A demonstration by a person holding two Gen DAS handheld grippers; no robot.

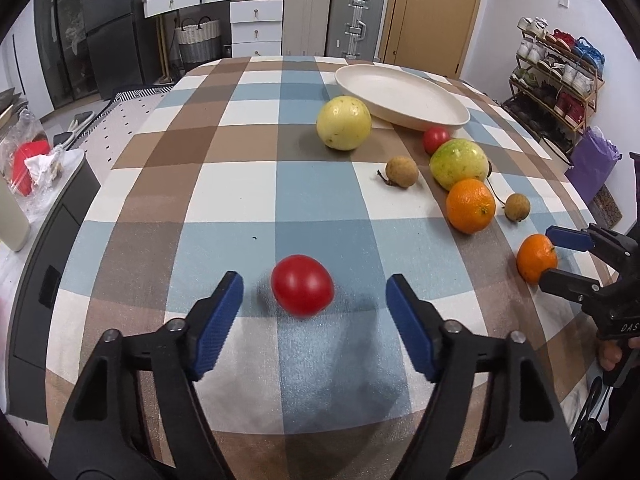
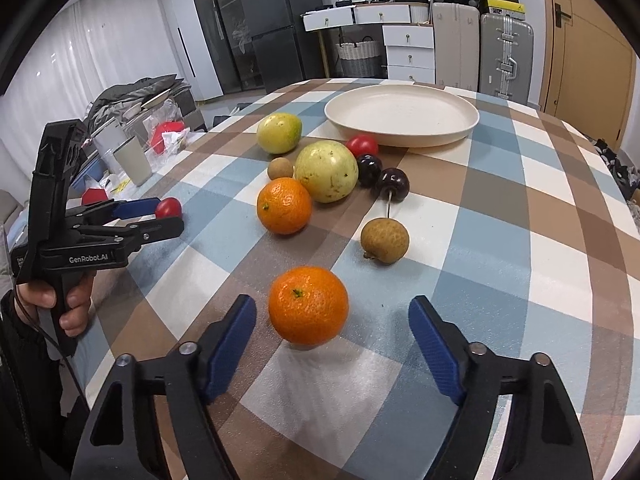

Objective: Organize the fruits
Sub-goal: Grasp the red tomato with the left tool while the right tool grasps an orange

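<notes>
A red tomato (image 1: 303,285) lies on the checked tablecloth between the blue pads of my left gripper (image 1: 314,284), which is open with a gap on both sides. An orange mandarin (image 2: 308,305) sits between the pads of my right gripper (image 2: 332,306), also open and not touching it. Farther back lie a second mandarin (image 2: 284,205), two yellow-green round fruits (image 2: 326,171) (image 2: 279,133), two longans (image 2: 385,241) (image 2: 280,168), two dark cherries (image 2: 395,184), and a small tomato (image 2: 362,146). An empty cream plate (image 2: 400,116) stands behind them.
The table's near edge runs just under both grippers. A hand (image 2: 68,300) holds the left gripper (image 2: 160,216) at the table's left side. Off the table are a cluttered side surface (image 1: 32,164), a shoe rack (image 1: 556,76), a purple bag (image 1: 592,164), and suitcases (image 1: 352,20).
</notes>
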